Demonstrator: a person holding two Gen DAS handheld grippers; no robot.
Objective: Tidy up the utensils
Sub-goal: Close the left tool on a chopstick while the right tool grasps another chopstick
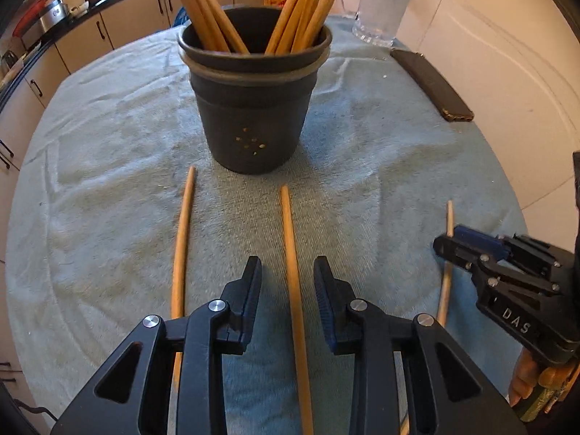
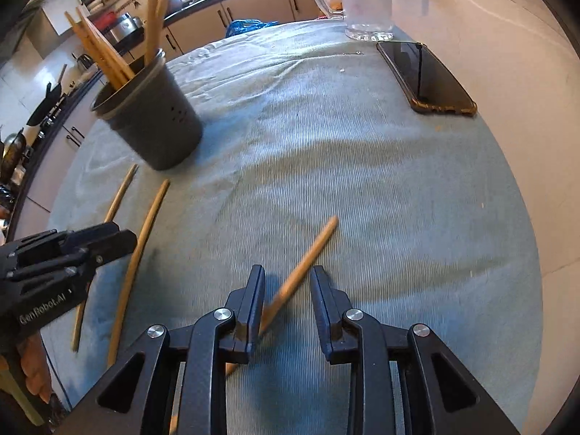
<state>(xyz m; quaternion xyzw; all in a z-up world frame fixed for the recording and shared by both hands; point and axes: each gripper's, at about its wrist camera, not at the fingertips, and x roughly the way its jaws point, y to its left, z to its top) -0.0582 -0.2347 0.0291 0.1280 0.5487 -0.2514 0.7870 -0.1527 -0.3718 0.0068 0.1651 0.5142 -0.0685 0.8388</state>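
Chopsticks of pale wood lie loose on the worktop (image 1: 108, 116), which is draped in a soft, grey-blue ribbed towel. In the left wrist view, from left to right: one chopstick (image 1: 180, 253) lies beside the left claw (image 1: 287, 290); a second chopstick (image 1: 291, 282) runs straight between that claw's fingers, which stand narrowly apart without pressing on it; a third chopstick (image 1: 448, 253) lies toward the right edge, partly hidden by the right claw (image 1: 440, 244). Behind them, mid-worktop, stands a dark round holder (image 1: 253, 108), matte, with a double rim and a small cluster of holes in its wall, packed with more upright chopsticks (image 1: 301, 11). A clear glass mug (image 1: 380, 7) stands at the far edge, with a dark flat phone (image 1: 431, 83) to its right.

The right wrist view alone shows how the third chopstick (image 2: 304, 264) lies: slanted across the towel, its near part passing under the left finger of the right claw (image 2: 286, 291), whose fingers are also narrowly apart and hold nothing. That view sets the holder (image 2: 152, 119) at the left and shows the phone's (image 2: 427, 76) glossy screen. The left claw (image 2: 123, 243) appears at the left edge over the other two chopsticks (image 2: 141, 239), its gap unreadable from that side.
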